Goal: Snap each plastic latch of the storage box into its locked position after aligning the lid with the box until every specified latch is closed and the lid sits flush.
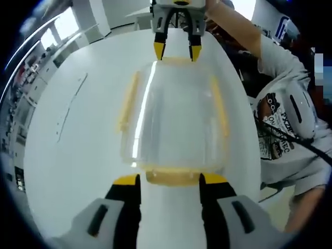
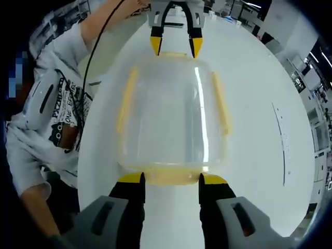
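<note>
Our left hand-held gripper (image 1: 169, 180) stood spread at the near yellow end latch (image 1: 173, 177) of the clear storage box (image 1: 174, 116) on the white table (image 1: 78, 129). Opposite, our right hand-held gripper (image 1: 177, 52) was spread likewise. We judged pressing squarely, both ends together, best.

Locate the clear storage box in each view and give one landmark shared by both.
Left gripper view: storage box at centre, between the left gripper below and the right gripper above.
Right gripper view: storage box at centre.
Shared landmark: white table.
</note>
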`<action>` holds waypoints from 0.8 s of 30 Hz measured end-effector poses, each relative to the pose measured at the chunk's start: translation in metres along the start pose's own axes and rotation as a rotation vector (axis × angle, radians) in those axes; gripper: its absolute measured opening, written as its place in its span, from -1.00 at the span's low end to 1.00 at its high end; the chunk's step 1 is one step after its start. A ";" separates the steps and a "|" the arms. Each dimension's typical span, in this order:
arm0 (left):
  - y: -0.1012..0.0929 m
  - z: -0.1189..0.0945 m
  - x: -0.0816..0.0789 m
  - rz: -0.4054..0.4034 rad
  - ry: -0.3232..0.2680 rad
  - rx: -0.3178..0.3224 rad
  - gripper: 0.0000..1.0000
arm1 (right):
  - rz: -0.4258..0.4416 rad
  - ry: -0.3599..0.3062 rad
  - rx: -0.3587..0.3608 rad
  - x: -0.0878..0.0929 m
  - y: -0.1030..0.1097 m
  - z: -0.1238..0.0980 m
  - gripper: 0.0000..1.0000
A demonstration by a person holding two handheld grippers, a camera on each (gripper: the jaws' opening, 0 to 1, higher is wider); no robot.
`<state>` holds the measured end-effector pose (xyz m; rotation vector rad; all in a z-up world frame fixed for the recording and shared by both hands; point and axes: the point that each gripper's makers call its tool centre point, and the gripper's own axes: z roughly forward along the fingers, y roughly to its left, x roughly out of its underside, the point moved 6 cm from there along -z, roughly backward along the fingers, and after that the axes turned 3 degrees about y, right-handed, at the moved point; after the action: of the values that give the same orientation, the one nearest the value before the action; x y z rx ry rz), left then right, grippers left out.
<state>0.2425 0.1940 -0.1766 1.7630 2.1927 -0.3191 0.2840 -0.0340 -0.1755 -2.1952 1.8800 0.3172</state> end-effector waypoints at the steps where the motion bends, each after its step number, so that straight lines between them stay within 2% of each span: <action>1: 0.001 0.000 0.001 -0.010 -0.001 -0.002 -0.11 | -0.026 0.005 0.010 0.001 0.000 0.000 -0.20; 7: 0.010 -0.007 0.010 -0.035 0.002 -0.029 -0.08 | -0.053 -0.009 0.027 0.004 0.001 -0.001 -0.20; 9: 0.016 -0.017 0.020 -0.050 -0.002 -0.042 -0.10 | -0.054 -0.018 0.033 0.005 0.002 -0.003 -0.21; 14: 0.026 -0.039 0.026 -0.072 -0.022 -0.082 -0.12 | -0.043 -0.043 0.058 0.010 0.003 -0.010 -0.20; 15: 0.028 -0.046 0.021 -0.062 -0.041 -0.108 -0.14 | -0.038 -0.057 0.071 0.011 0.003 -0.013 -0.18; 18: 0.024 -0.055 0.000 -0.040 -0.098 -0.109 -0.15 | -0.030 -0.085 0.094 0.014 0.002 -0.018 -0.17; 20: 0.021 -0.054 -0.010 -0.025 -0.098 -0.106 -0.19 | -0.037 -0.074 0.126 0.019 0.001 -0.020 -0.19; 23: 0.016 -0.049 -0.026 0.004 -0.087 -0.100 -0.24 | -0.044 -0.066 0.156 0.025 0.001 -0.022 -0.42; 24: 0.015 -0.046 -0.031 0.017 -0.075 -0.096 -0.28 | -0.046 -0.065 0.162 0.027 0.001 -0.023 -0.41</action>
<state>0.2584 0.1852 -0.1218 1.6901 2.1034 -0.2674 0.2876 -0.0669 -0.1621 -2.0925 1.7531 0.2162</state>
